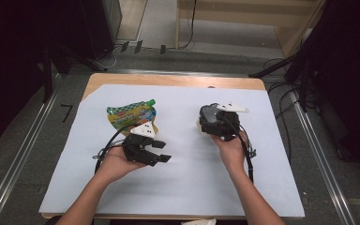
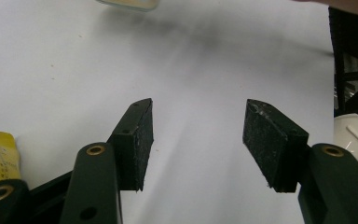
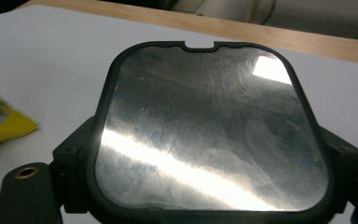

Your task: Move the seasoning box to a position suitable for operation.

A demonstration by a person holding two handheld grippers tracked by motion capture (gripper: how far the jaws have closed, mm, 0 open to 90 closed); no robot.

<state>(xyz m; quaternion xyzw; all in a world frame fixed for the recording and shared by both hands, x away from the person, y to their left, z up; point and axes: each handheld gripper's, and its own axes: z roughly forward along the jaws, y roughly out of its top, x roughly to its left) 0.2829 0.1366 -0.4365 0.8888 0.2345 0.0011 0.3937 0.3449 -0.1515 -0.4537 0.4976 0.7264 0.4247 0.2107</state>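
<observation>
Gripping a dark-framed lid (image 3: 209,126) with a clear scratched panel, the right gripper (image 1: 218,123) holds it at the right of the counter, over the white sheet (image 1: 187,187) that covers most of the wooden top. In the right gripper view the lid's face is toward the camera, the jaws pressing on its two opposite sides, so the grip looks firm and the panel stays readable; whether the lid rests on the sheet or is held off it cannot be told. The left gripper (image 1: 161,151) lies low at the left of the sheet, its jaws standing well apart with nothing between them, bare white surface beyond the pads (image 2: 137,140). That hand appears to be waiting, ready to take or steady something. Just behind it lies a green and yellow spouted pouch (image 1: 132,115), flat, cap pointing away from the person, untouched. Between the two grippers the sheet is bare, giving open room to bring the lid across. A strip of wooden counter (image 1: 168,79) shows past the sheet's far edge, and the lid sits well inside it.
</observation>
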